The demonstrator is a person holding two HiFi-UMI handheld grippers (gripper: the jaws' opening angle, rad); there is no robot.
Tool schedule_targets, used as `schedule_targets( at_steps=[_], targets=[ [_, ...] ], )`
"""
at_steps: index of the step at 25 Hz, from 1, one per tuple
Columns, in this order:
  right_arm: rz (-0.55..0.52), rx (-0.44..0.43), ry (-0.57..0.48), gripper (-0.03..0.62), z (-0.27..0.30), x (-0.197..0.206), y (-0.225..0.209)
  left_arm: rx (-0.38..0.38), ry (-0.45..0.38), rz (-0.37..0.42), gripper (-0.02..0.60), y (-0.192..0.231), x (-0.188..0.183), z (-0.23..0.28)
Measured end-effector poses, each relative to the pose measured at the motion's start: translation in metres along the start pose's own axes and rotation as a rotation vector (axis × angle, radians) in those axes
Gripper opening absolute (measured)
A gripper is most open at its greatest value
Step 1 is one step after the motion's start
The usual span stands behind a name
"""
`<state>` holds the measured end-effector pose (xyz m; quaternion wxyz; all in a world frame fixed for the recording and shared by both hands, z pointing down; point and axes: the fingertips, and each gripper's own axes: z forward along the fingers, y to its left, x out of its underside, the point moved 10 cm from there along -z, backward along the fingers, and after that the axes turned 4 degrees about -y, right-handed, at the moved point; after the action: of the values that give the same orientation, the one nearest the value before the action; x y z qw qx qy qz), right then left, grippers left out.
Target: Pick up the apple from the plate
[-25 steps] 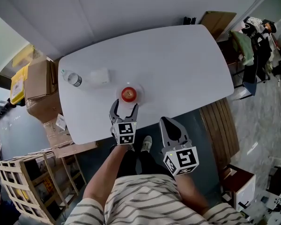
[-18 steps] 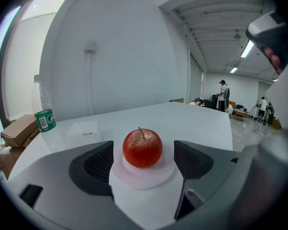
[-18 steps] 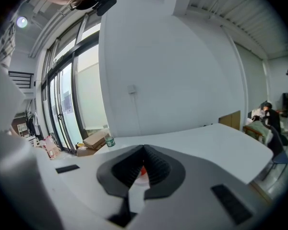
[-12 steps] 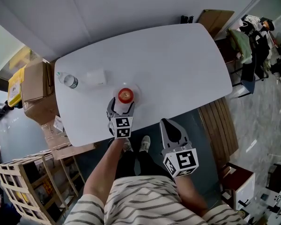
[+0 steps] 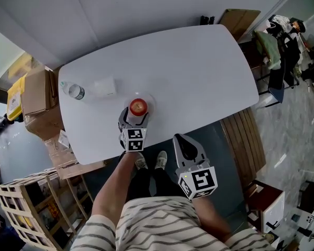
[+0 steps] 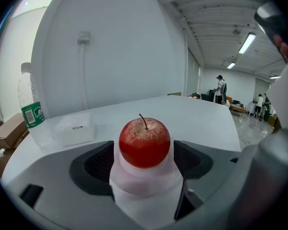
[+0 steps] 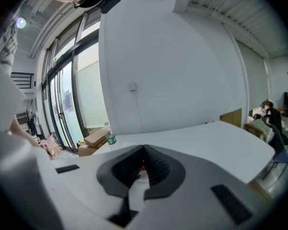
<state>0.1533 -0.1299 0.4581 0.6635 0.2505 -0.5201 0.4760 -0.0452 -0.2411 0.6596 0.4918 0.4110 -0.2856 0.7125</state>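
Observation:
A red apple (image 5: 138,106) (image 6: 144,143) with a short stem sits on a small white plate (image 5: 148,100) (image 6: 134,186) near the white table's front edge. My left gripper (image 5: 134,117) (image 6: 144,161) stands open at the plate. Its dark pads (image 6: 97,164) flank the apple on both sides with a narrow gap each side and do not press on it. My right gripper (image 5: 187,146) (image 7: 144,166) is shut with nothing held. It hangs over the floor, just off the table's near edge.
A clear water bottle (image 5: 73,91) (image 6: 31,110) and a white packet (image 5: 105,86) (image 6: 75,127) lie on the table (image 5: 199,67) left of the plate. Cardboard boxes (image 5: 37,90) and a wooden crate (image 5: 26,203) stand at left, a slatted bench (image 5: 246,135) at right.
My left gripper has moved forward and down from short of the plate, so its jaws now sit round the apple. The right gripper has stayed where it was.

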Motion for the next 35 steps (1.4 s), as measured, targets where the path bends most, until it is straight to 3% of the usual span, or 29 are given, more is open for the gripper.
schedule_targets(
  at_steps=[7,15,22,35],
  targets=[
    [0.0,0.013,0.008,0.012,0.0,0.001,-0.003,0.0,-0.027,0.025,0.369,0.0,0.001,0.008],
    [0.005,0.014,0.005,0.012,-0.002,0.001,-0.006,0.006,-0.021,-0.019,0.345,-0.003,-0.004,0.003],
    [-0.004,-0.007,-0.004,0.013,0.005,-0.001,0.0,-0.047,-0.042,-0.105,0.345,0.005,-0.016,-0.028],
    [-0.015,-0.046,-0.036,0.012,0.008,-0.013,0.016,-0.087,-0.068,-0.137,0.345,0.003,-0.04,-0.098]
  ],
)
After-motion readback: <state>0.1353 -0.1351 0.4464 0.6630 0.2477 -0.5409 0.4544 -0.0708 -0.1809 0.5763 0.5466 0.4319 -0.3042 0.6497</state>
